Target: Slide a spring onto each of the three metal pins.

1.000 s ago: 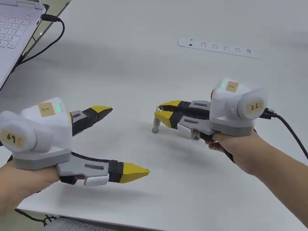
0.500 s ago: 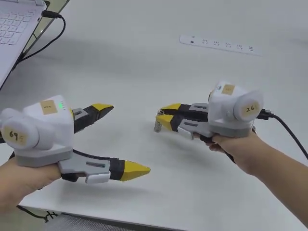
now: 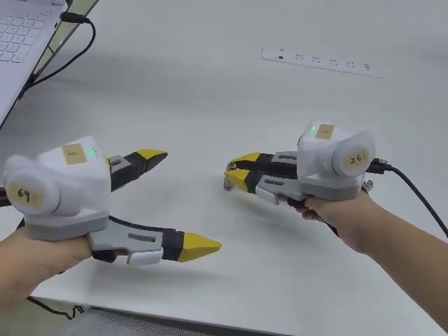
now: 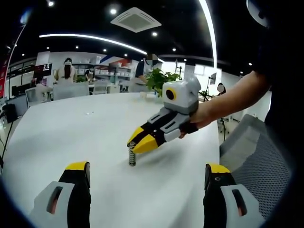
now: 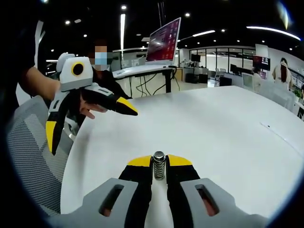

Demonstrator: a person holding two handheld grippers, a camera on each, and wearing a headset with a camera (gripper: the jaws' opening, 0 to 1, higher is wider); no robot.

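Note:
My right gripper [image 3: 236, 173] is shut on a small coil spring [image 3: 229, 185] that stands upright on the white table [image 3: 210, 98], around a metal pin. In the right gripper view the spring [image 5: 159, 167] sits between the yellow tips [image 5: 159, 160], with the pin's rounded top showing above it. The left gripper view shows the right gripper [image 4: 144, 141] from the side, with the spring [image 4: 132, 155] just below its tips. My left gripper [image 3: 178, 201] hovers wide open and holds nothing, well to the left of the spring. A small metal piece [image 3: 366, 185] lies by the right hand.
A white laptop [image 3: 21, 31] with a black cable [image 3: 70, 59] sits at the far left corner. A white power strip [image 3: 322, 63] lies at the back. The right gripper's cable [image 3: 413, 199] trails off to the right. The table's front edge is near my hands.
My right gripper has sunk a little toward the table, and less of the spring shows below its tips. The left gripper stays open, nearly still.

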